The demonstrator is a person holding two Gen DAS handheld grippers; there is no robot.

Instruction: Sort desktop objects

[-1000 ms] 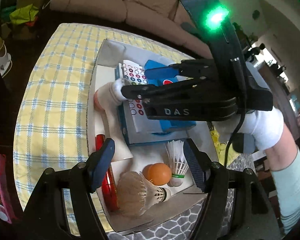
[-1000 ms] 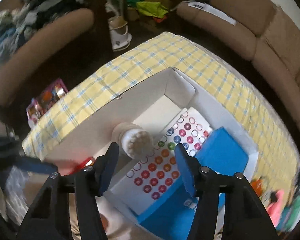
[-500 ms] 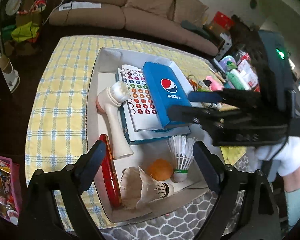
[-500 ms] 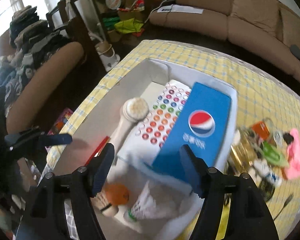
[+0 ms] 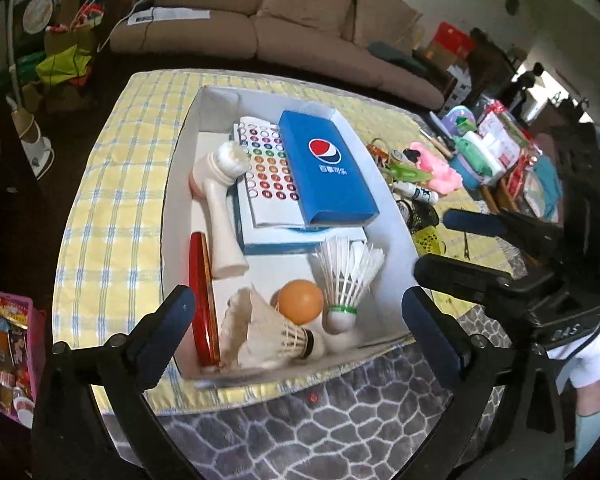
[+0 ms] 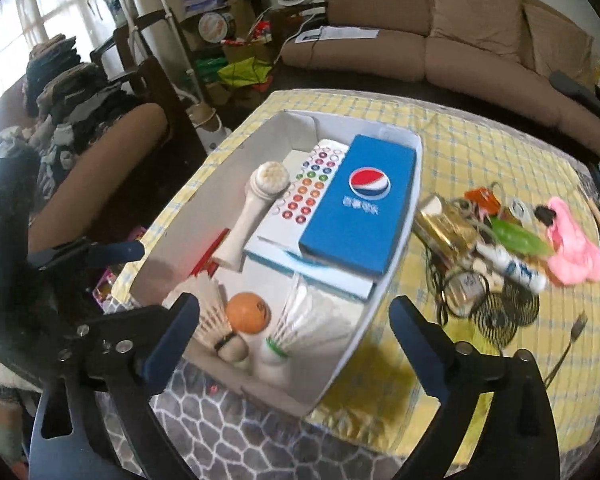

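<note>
white box (image 6: pixel 396 280) below right hand-held gripper (image 6: pixel 294 330), empty

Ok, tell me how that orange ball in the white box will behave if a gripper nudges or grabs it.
The orange ball is round and smooth, so a nudge would probably send it rolling, though the two shuttlecocks beside it may stop it. It looks like a table tennis ball, so likely very light. Flat fingers could squeeze it out sideways.
</note>
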